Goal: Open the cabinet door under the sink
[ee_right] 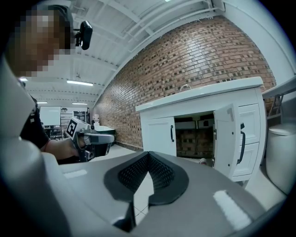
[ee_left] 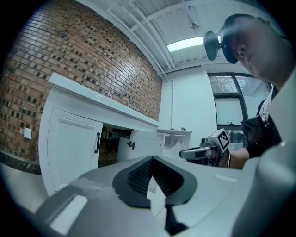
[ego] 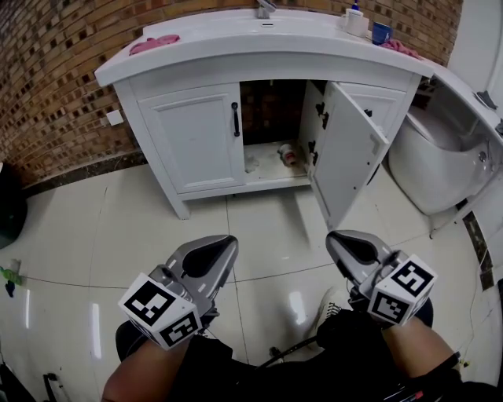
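Note:
The white cabinet [ego: 196,141] stands under the sink [ego: 259,35] against a brick wall. Its left door [ego: 200,137] is closed, with a black handle [ego: 235,119]. The right door [ego: 346,153] is swung out toward me and shows the dark inside, where a small container [ego: 289,155] lies on the cabinet floor. My left gripper [ego: 224,242] and right gripper [ego: 338,237] are low in the head view, well short of the cabinet, both shut and empty. The open door [ee_right: 226,139] also shows in the right gripper view, beyond the shut right gripper [ee_right: 148,152]. The left gripper [ee_left: 151,157] is shut too.
A white toilet [ego: 440,165] stands right of the cabinet, close to the open door. On the countertop lie a pink cloth [ego: 153,43], a white cup [ego: 355,22] and a blue cup [ego: 381,33]. A glossy tiled floor [ego: 267,235] lies between me and the cabinet. My shoe [ego: 328,306] is below.

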Action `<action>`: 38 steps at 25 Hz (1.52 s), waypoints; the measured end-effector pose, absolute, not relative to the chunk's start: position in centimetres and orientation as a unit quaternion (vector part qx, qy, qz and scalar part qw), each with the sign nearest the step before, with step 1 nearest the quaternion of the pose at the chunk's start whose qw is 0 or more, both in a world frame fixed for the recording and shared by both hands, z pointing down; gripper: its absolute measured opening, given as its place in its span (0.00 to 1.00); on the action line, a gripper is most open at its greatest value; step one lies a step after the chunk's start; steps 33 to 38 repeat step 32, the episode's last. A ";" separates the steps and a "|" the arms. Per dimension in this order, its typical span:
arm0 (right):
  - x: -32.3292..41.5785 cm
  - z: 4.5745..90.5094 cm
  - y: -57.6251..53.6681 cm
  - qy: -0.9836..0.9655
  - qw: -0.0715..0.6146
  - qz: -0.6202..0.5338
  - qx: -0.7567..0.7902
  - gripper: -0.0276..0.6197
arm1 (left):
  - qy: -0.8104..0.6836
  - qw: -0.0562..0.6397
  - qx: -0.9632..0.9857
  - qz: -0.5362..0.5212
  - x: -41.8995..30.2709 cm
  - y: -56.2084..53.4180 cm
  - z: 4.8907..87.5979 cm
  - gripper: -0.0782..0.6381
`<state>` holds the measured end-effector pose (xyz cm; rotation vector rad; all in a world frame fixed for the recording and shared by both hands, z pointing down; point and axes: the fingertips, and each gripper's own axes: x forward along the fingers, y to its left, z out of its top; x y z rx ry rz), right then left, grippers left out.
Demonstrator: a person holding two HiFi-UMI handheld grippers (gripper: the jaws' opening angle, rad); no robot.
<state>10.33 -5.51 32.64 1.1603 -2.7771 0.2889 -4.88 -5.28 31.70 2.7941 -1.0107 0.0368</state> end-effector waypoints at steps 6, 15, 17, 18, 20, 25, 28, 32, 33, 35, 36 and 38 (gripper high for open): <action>9.9 32.7 -5.3 -0.920 0.068 0.093 0.376 0.05 | -0.330 0.082 0.940 0.015 -4.3 -5.2 31.5 0.11; 9.8 32.7 -5.1 -0.920 0.069 0.091 0.374 0.05 | -0.325 0.083 0.942 0.018 -3.7 -5.3 31.7 0.11; 9.9 32.7 -5.2 -0.920 0.069 0.092 0.374 0.05 | -0.325 0.083 0.942 0.018 -3.7 -5.3 31.7 0.11; 9.9 32.7 -5.2 -0.920 0.068 0.092 0.375 0.05 | -0.325 0.083 0.942 0.018 -3.7 -5.3 31.7 0.11; 9.9 32.7 -5.2 -0.920 0.068 0.092 0.375 0.05 | -0.325 0.084 0.942 0.018 -3.7 -5.3 31.6 0.11; 10.0 32.6 -5.1 -0.920 0.067 0.094 0.374 0.05 | -0.326 0.084 0.941 0.020 -3.7 -5.3 31.6 0.11; 10.0 32.5 -5.1 -0.921 0.066 0.094 0.373 0.05 | -0.327 0.082 0.941 0.018 -3.7 -5.4 31.5 0.12; 10.4 32.5 -4.9 -0.919 0.065 0.094 0.378 0.05 | -0.323 0.084 0.943 0.015 -3.3 -5.4 31.7 0.11; 10.4 32.5 -4.9 -0.919 0.065 0.094 0.378 0.05 | -0.323 0.084 0.943 0.015 -3.3 -5.4 31.7 0.11; 10.4 32.5 -4.9 -0.919 0.065 0.094 0.378 0.05 | -0.323 0.084 0.943 0.015 -3.3 -5.4 31.7 0.11; 10.4 32.5 -4.9 -0.919 0.065 0.094 0.378 0.05 | -0.323 0.084 0.943 0.015 -3.3 -5.4 31.7 0.11; 10.4 32.5 -4.9 -0.919 0.065 0.094 0.378 0.05 | -0.323 0.084 0.943 0.015 -3.3 -5.4 31.7 0.11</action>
